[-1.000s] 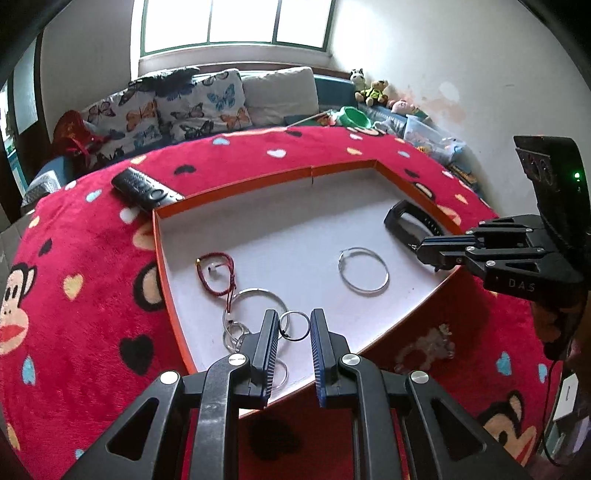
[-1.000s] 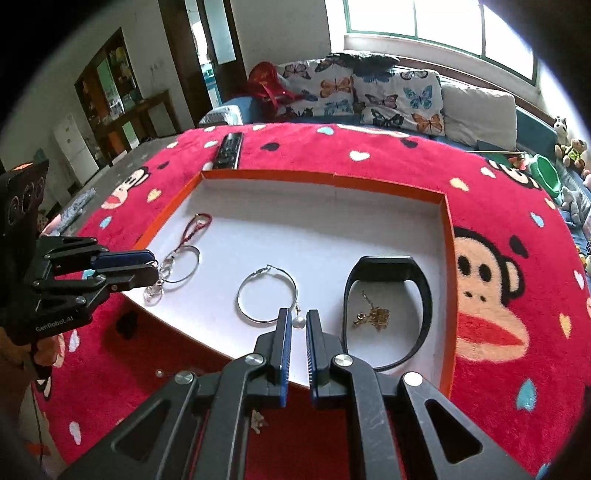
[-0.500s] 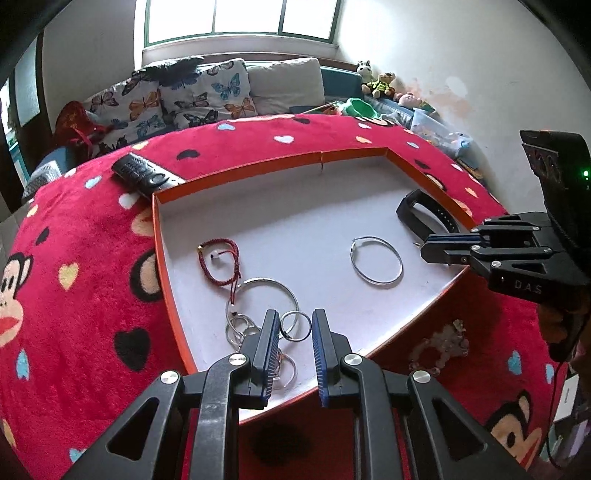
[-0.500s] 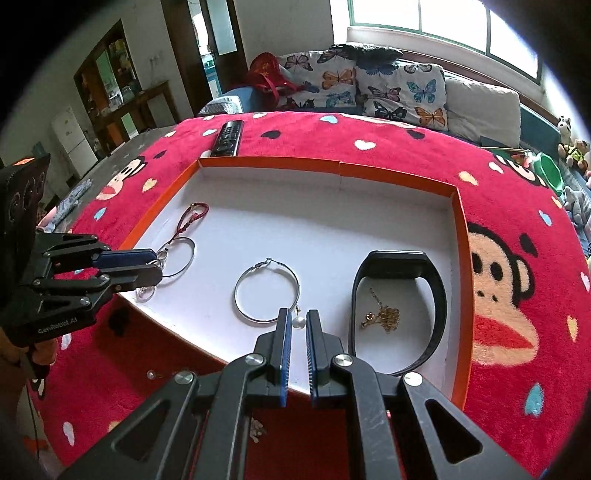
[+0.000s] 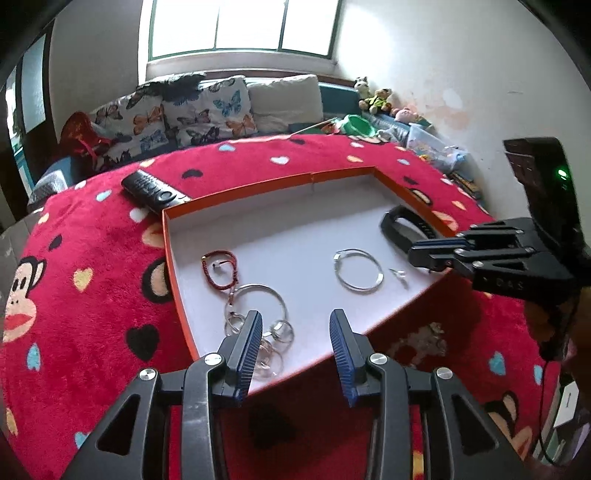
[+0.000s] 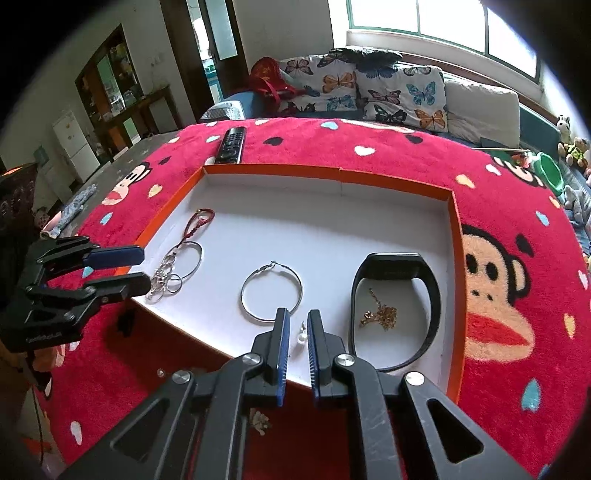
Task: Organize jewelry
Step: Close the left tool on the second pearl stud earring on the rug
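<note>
L claw [image 5: 295, 349] has just been opening, standing apart over ring cluster [image 5: 271, 332], nothing betw. pads. R claw [image 6: 297, 345] is sitting together above pearl earring [image 6: 302, 338].

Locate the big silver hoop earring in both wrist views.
Left wrist: hoop right of centre on the white tray floor.
Right wrist: hoop centre, just beyond the near jaws.
Shared landmark: black band, right of the hoop in both.

Orange-rimmed white tray [image 6: 457, 229] on red heart-patterned blanket [image 6: 388, 147].

Daylit window [image 5: 240, 26] above sofa [image 6: 480, 107] with butterfly cushions [image 6: 369, 88].
</note>
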A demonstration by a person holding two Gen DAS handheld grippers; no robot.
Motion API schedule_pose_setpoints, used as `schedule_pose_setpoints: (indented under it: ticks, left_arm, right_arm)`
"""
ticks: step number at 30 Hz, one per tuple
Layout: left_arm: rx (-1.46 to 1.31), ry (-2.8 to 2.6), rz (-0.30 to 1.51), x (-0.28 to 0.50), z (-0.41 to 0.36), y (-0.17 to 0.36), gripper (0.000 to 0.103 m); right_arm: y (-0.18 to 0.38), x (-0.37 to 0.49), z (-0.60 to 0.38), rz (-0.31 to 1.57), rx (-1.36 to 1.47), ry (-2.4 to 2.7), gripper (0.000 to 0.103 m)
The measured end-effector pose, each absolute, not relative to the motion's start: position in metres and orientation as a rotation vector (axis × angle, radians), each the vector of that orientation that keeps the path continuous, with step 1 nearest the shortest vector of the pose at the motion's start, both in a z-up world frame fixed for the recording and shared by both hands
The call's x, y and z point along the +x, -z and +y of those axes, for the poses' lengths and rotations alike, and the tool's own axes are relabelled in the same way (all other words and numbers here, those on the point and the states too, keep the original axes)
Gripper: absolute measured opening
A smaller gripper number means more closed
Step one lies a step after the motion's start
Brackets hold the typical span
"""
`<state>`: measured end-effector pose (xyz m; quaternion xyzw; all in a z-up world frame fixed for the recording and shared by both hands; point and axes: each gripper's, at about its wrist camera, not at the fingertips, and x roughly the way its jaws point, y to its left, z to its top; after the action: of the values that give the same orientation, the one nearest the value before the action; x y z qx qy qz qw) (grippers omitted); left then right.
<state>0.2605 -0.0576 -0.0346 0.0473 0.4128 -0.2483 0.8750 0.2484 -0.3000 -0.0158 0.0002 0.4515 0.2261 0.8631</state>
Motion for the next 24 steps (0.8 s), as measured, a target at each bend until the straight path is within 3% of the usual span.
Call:
schedule_pose_setpoints:
  ticks: [5,12,24]
  left_arm:
    - [0.116,0.558,0.85,0.229,-0.061,0.029,0.041]
    - [0.175,0.633,0.878,0.195,-0.082,0.048,0.04]
    - [0.264,0.688,0.899,0.2,-0.099,0.078,0.04]
  right_arm:
    - [0.006,0.237,-0.301,0.925,-0.015,-0.476,0.022]
    - [0.0,0.215,-0.301,0.904,-0.033,-0.481,0.023]
    - [0.004,0.193,-0.297,0.91,-0.028,-0.54,0.023]
